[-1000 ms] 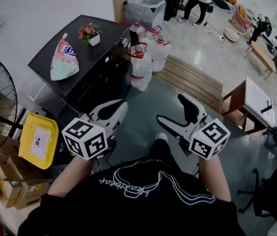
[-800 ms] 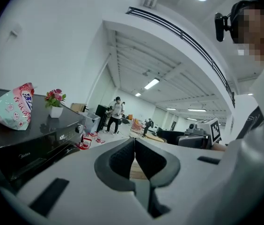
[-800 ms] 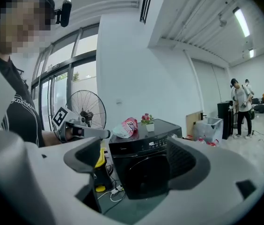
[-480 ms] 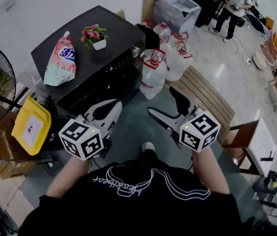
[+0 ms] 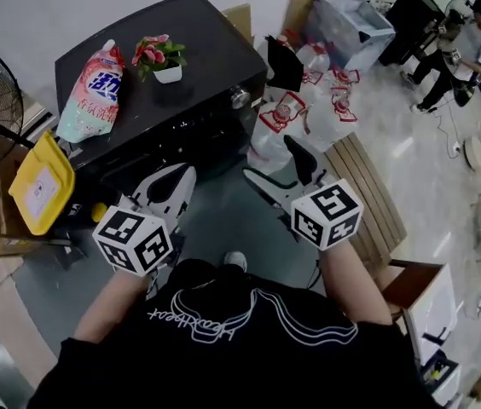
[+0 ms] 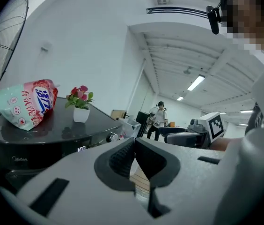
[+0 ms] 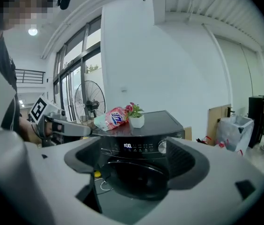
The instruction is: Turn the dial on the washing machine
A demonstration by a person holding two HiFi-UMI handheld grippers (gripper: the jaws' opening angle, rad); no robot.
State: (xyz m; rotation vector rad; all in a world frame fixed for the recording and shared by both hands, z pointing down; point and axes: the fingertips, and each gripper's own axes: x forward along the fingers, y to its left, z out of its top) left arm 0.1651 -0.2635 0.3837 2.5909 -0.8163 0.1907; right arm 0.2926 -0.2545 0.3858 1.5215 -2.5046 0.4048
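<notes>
**Dial untouched, both claws off it**

Head view: small silver round dial (image 5: 240, 98) at the right end of the front panel of the black front-loading washing machine (image 5: 206, 49). The left claw (image 5: 170, 180) and right claw (image 5: 271, 164) are well apart from it.

Left gripper view: left claw (image 6: 135, 146) closed, empty; dial tiny, side-on.

Right gripper view: right claw (image 7: 136, 163) spread wide, empty; dial faces it squarely. Rigid, smooth knob, probably notchy: pinch across the rim.

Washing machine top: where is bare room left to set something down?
The washing machine top is bare right of the flower pot, out to the edge above the dial. The left side is crowded: the detergent bag lies beside the pot.
</notes>
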